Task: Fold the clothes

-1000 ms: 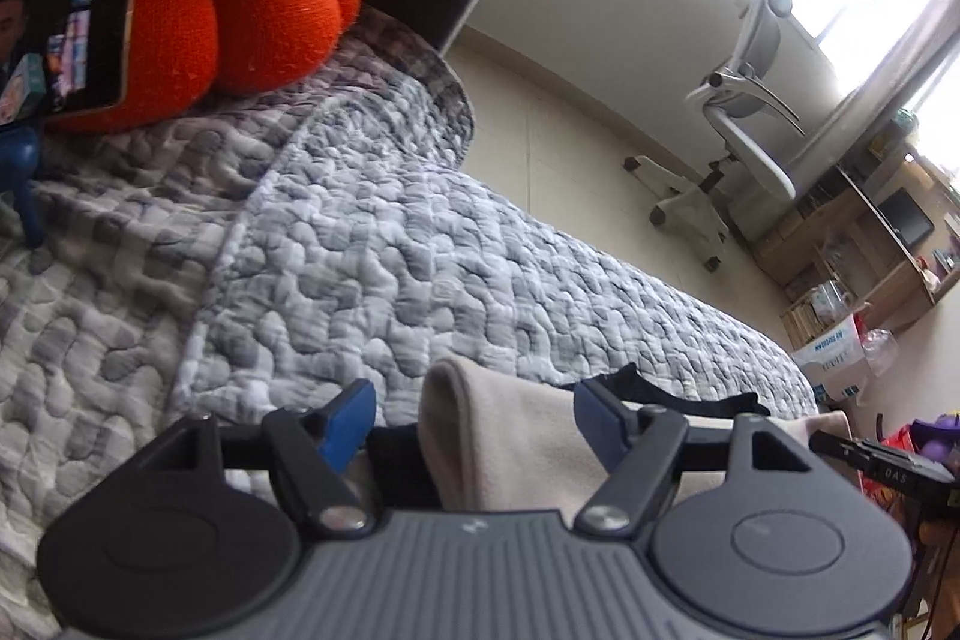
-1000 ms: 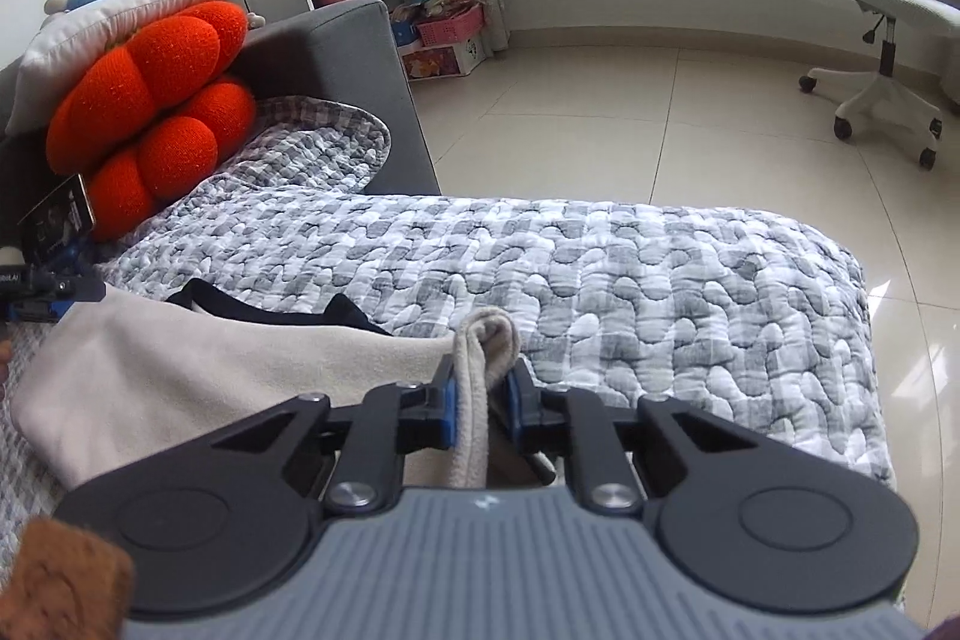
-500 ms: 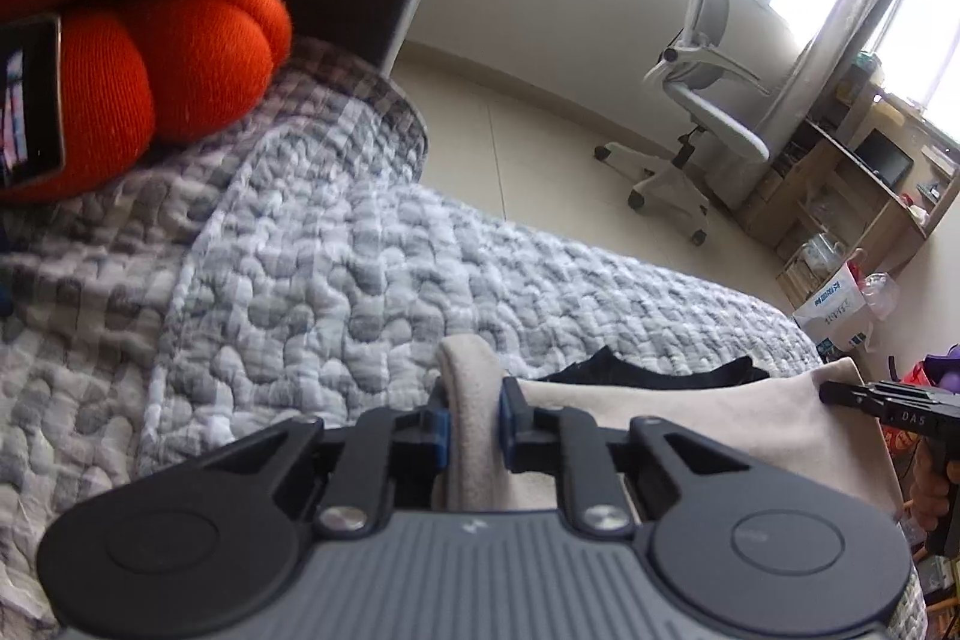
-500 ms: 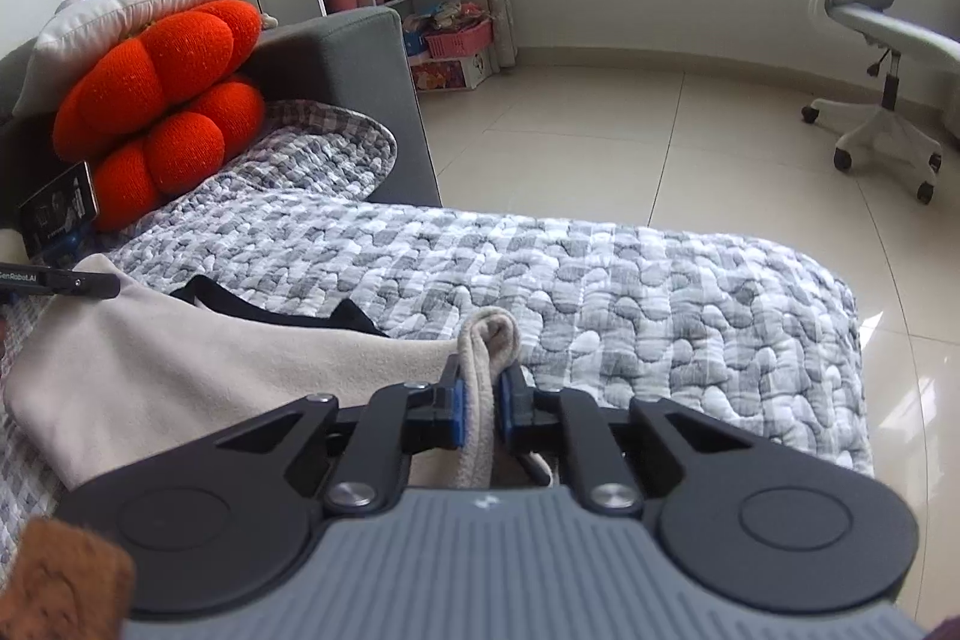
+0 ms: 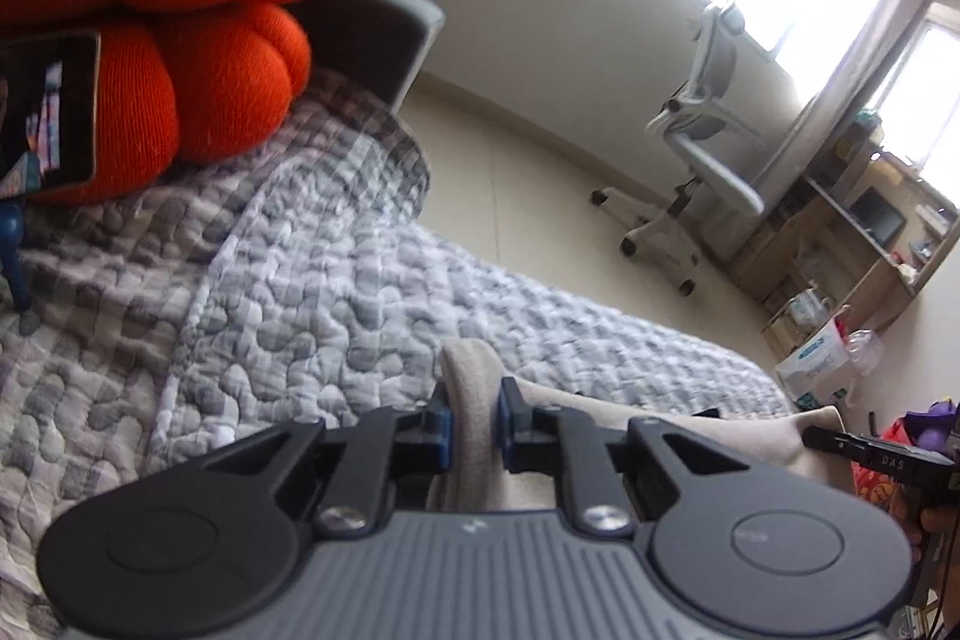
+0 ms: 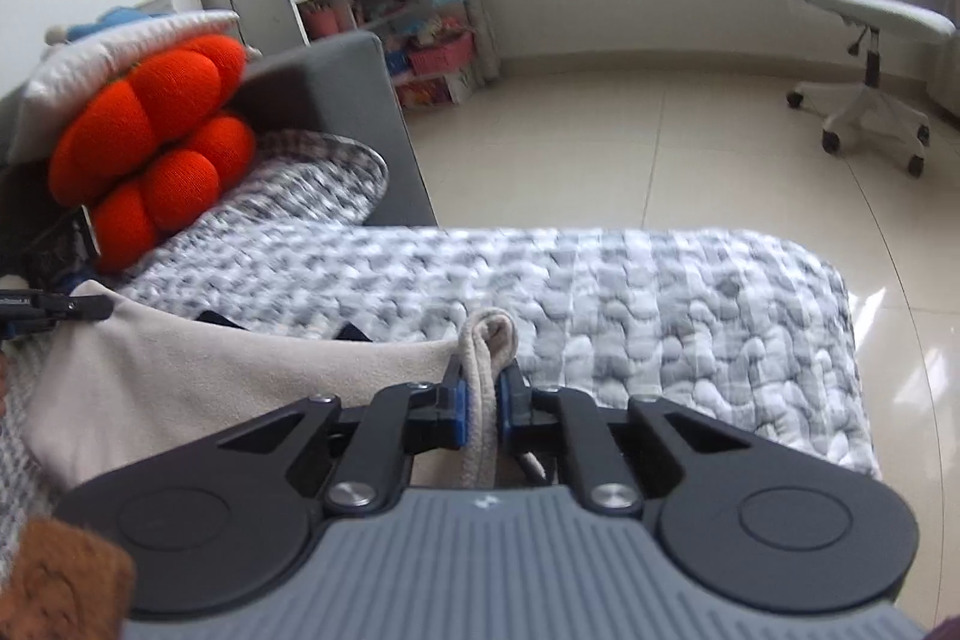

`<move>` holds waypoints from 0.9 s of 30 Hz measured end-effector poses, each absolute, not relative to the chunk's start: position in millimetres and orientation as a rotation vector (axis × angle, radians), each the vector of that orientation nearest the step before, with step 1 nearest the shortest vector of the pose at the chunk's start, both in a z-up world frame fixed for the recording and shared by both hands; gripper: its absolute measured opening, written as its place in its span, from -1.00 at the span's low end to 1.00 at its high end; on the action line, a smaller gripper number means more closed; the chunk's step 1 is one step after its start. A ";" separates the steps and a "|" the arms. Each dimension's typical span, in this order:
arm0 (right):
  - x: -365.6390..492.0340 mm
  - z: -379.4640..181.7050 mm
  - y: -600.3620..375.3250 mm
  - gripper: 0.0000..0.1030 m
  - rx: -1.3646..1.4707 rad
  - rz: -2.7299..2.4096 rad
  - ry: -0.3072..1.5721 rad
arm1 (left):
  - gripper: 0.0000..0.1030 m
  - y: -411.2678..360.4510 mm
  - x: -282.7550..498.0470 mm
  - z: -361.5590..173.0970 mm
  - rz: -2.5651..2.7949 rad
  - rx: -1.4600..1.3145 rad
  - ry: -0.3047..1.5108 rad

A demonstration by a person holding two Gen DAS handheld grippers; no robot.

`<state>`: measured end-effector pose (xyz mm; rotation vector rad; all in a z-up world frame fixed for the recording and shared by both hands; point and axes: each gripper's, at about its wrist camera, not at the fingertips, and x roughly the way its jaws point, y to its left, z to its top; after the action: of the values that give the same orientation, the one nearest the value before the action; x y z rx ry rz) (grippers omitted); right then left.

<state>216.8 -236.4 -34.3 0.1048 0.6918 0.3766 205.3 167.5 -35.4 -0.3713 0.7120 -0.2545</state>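
The left tongs (image 5: 474, 421) are closed tightly on a thick bunched edge of the soft beige fabric garment (image 6: 198, 388), and the right tongs (image 6: 480, 409) are closed in the same way on another doubled edge of it. The garment is stretched between the two tongs, just above the grey and white quilted bed cover (image 6: 660, 304); a black trim or second black piece (image 6: 228, 319) shows behind its far edge, and I cannot tell which it is. How many folds the garment already has is not clear: the held edges look doubled, so in my judgement at least one layer lies over another, but the cloth is not yet a neat, laid-down packet. This fits a fold in the middle of the work. For room, the bed cover is bare on the far side and on the right up to its rounded edge, where the tiled floor (image 6: 600, 148) begins. On the left the orange knitted lobed cushion (image 6: 150, 148) and a dark phone (image 5: 48, 118) leaning on it stand close, so there is less space there.
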 end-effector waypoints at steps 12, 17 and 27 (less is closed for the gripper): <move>218.1 -40.9 -244.9 -0.32 0.129 0.386 0.743 | -0.30 171.2 217.3 -56.4 -0.204 -0.407 0.801; 218.6 -43.7 -248.4 -0.32 0.140 0.390 0.764 | -0.29 175.2 217.6 -60.0 -0.222 -0.472 0.799; 208.7 -25.6 -250.4 -0.77 0.164 0.420 0.689 | -0.72 171.4 209.1 -42.0 -0.250 -0.443 0.711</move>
<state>208.7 -250.4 -25.6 0.1645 0.6893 0.4199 209.1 171.4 -42.0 -0.4427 0.7114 -0.2499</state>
